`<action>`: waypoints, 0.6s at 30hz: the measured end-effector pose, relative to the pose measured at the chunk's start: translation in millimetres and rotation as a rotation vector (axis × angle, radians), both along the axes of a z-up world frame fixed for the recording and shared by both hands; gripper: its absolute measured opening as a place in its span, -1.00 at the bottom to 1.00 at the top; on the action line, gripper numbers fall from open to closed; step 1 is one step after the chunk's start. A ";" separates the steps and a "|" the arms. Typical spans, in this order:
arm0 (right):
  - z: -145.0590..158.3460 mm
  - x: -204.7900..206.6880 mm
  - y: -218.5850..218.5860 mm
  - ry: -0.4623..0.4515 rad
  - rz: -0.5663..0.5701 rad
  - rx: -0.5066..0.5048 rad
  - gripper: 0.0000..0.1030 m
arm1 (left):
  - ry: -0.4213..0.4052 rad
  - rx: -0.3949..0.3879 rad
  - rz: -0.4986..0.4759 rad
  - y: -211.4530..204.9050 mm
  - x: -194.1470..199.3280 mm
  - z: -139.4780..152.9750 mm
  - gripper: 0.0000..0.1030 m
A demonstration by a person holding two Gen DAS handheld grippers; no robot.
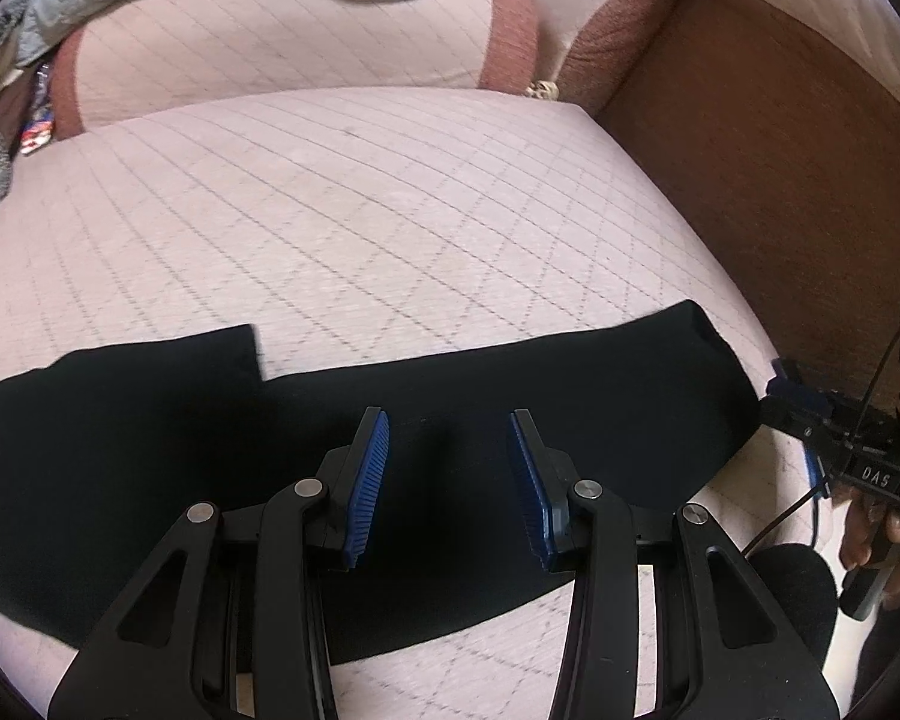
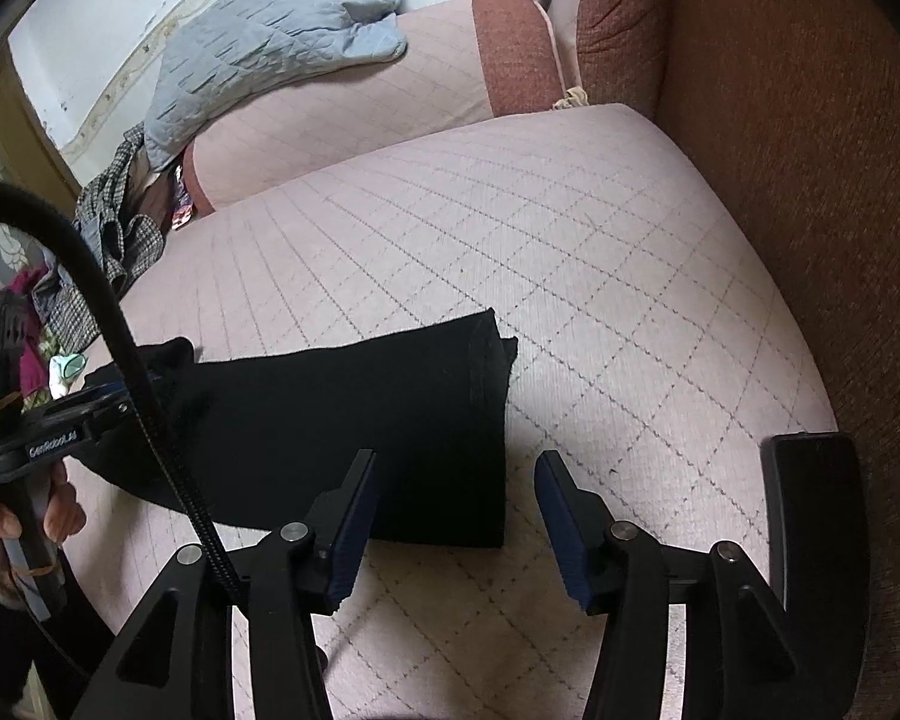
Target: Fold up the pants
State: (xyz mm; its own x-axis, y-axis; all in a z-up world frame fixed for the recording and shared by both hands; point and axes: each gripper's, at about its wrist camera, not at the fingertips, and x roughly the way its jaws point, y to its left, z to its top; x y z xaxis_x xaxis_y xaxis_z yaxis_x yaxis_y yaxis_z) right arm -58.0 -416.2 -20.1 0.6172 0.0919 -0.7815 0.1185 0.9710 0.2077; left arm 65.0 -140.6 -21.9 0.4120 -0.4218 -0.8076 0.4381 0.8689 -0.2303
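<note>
Black folded fabric pants (image 1: 450,396) flat on near part of pink quilted sofa cushion (image 1: 342,210). My left gripper (image 1: 449,420) over pants, wide open, empty. My right gripper (image 2: 456,462) at pants' right edge, wide open, empty.

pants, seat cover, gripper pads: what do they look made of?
Pants: matte black soft fabric, probably a knit; it lies limp with a stitched hem.
Seat cover: pale pink quilted textile, with a diamond stitch grid.
Pads: blue, ribbed, likely rubber or soft plastic, on black frames that look like plastic with metal pivot pins.
</note>
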 end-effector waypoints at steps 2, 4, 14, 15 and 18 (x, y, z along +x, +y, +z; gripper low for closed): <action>-1.0 -2.6 -1.4 0.000 0.008 0.008 0.01 | 0.011 -0.012 -0.024 -7.9 4.1 -1.2 -0.12; -3.5 -3.9 -2.6 0.002 0.019 0.026 0.02 | 0.030 -0.027 -0.060 -19.7 8.3 -3.1 -0.05; -21.0 -3.4 -6.3 0.021 0.085 0.092 0.08 | 0.039 -0.044 -0.261 -97.4 21.2 -3.1 -0.05; -21.9 -2.9 -7.2 0.021 0.084 0.087 0.10 | 0.041 -0.036 -0.279 -107.0 22.4 -4.3 -0.05; -25.7 -1.9 -13.1 0.026 0.075 0.090 0.11 | 0.053 -0.024 -0.316 -125.7 25.1 -8.8 -0.05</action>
State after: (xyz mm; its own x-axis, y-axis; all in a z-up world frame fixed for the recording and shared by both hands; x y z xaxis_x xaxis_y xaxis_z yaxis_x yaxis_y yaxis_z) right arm -60.0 -429.3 -45.8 0.5852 0.2076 -0.7838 0.0530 0.9548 0.2925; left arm 90.1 -266.2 -30.7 0.2153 -0.5417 -0.8125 0.6723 0.6857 -0.2790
